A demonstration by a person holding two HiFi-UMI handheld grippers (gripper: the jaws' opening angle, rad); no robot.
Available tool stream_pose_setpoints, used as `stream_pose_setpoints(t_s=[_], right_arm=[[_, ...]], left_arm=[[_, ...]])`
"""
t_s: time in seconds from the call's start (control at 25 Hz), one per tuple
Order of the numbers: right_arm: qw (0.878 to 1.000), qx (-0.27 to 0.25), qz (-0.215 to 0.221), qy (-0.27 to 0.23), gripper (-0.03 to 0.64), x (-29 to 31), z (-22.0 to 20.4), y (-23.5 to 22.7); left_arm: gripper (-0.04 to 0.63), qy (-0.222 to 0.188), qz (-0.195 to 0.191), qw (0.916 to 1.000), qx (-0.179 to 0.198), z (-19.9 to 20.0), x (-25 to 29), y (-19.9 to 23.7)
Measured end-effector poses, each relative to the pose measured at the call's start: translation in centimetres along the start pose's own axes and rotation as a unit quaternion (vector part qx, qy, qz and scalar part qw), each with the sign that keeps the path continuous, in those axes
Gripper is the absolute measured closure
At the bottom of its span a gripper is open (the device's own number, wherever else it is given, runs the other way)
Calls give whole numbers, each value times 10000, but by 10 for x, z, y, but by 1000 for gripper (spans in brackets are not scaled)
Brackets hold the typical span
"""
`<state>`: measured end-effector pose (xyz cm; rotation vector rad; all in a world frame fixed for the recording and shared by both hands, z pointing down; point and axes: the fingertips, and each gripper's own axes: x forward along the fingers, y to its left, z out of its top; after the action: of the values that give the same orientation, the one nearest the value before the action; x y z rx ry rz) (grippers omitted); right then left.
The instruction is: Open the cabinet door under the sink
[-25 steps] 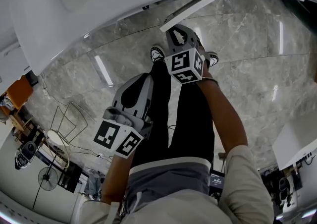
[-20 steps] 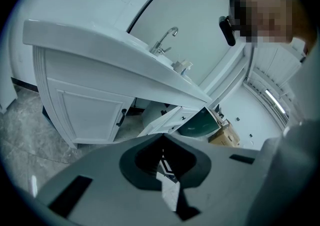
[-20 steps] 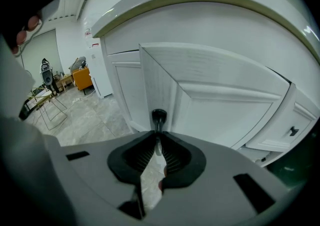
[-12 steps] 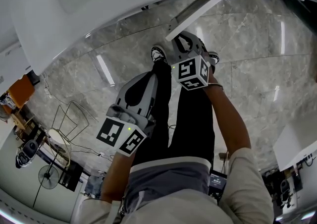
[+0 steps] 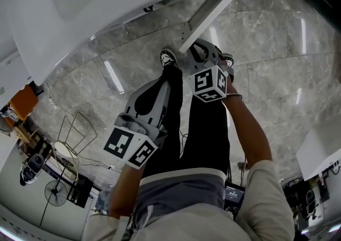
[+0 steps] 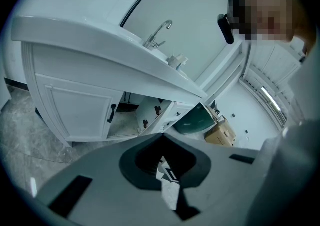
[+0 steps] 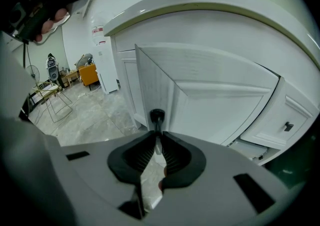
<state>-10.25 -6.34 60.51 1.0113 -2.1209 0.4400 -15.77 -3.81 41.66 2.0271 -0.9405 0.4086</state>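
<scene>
Marble floor point(image 5: 277, 90) under the door point(image 7: 215, 95): right gripper point(image 7: 157, 139) pinches its handle point(image 7: 157, 116); left gripper point(image 6: 162, 137), jaws together, hangs beside the door.

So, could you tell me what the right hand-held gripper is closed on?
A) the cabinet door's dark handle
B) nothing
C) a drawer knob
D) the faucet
A: the right gripper view shows the right hand-held gripper with its jaws shut on the dark handle of the cabinet door.
</scene>
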Motion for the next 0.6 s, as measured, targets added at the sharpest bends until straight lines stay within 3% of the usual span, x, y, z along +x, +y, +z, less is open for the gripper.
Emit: stream_pose_setpoints(t_s=[0.6], right_arm=[[9999, -95, 61, 7, 561, -25, -28, -3]], left_arm=[[597, 6, -102, 9999, 36, -7, 7, -16]])
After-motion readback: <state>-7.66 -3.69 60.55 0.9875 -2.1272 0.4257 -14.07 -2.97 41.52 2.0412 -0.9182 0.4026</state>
